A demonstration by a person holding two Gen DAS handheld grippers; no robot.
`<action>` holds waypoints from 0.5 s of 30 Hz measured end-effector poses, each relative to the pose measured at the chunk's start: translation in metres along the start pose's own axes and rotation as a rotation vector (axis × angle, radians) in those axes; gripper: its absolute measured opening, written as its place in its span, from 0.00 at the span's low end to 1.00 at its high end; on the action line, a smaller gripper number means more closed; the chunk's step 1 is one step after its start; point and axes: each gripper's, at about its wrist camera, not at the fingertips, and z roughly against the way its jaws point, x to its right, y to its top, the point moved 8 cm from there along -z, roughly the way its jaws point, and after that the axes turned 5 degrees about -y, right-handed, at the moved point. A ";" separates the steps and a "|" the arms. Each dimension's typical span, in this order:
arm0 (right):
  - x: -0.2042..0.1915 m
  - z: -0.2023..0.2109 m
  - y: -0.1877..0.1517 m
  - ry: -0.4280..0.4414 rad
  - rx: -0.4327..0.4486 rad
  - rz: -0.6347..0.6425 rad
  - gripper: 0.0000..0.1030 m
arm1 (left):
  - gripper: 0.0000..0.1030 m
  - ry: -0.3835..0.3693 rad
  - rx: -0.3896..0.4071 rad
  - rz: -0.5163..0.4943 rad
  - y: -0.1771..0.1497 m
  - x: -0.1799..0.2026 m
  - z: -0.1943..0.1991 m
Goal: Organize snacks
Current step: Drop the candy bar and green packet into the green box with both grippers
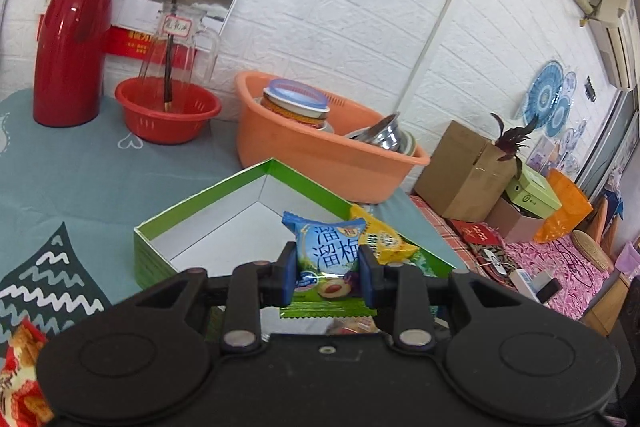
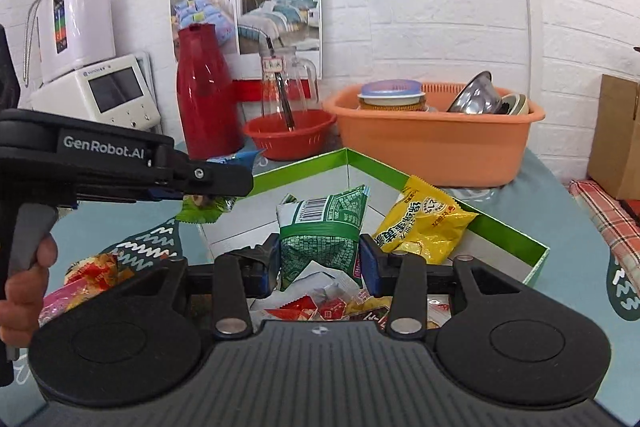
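1. The left gripper [image 1: 328,273] has its fingers pressed narrowly against both sides of a blue plum-candy packet [image 1: 329,251], held above the green box [image 1: 208,203].
2. The right gripper [image 2: 320,263] pinches a green snack packet [image 2: 320,231] over the same box, just beside a yellow packet [image 2: 424,227] lying inside it.

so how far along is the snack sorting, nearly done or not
Early on. Done: one yellow packet lies in the green box. In hand: the left tongs grip a blue plum-candy packet over the box, and the right tongs grip a green packet. Left: small red wrapped snacks under the right tongs and a red packet on the tablecloth.
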 end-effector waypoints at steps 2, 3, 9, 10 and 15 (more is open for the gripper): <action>-0.002 -0.015 0.001 -0.010 -0.029 0.013 0.68 | 0.66 0.008 -0.010 0.004 0.001 -0.007 -0.007; -0.003 -0.020 0.001 -0.013 -0.041 0.016 0.69 | 0.66 0.011 -0.015 0.006 0.001 -0.010 -0.011; 0.001 -0.038 0.003 -0.047 -0.062 0.026 1.00 | 1.00 0.031 -0.001 0.009 -0.001 -0.020 -0.014; 0.002 -0.036 0.003 -0.053 -0.047 0.034 1.00 | 1.00 0.041 0.015 0.007 -0.002 -0.020 -0.012; 0.008 -0.024 -0.002 -0.069 -0.032 0.049 1.00 | 1.00 0.054 0.034 0.002 0.000 -0.015 -0.001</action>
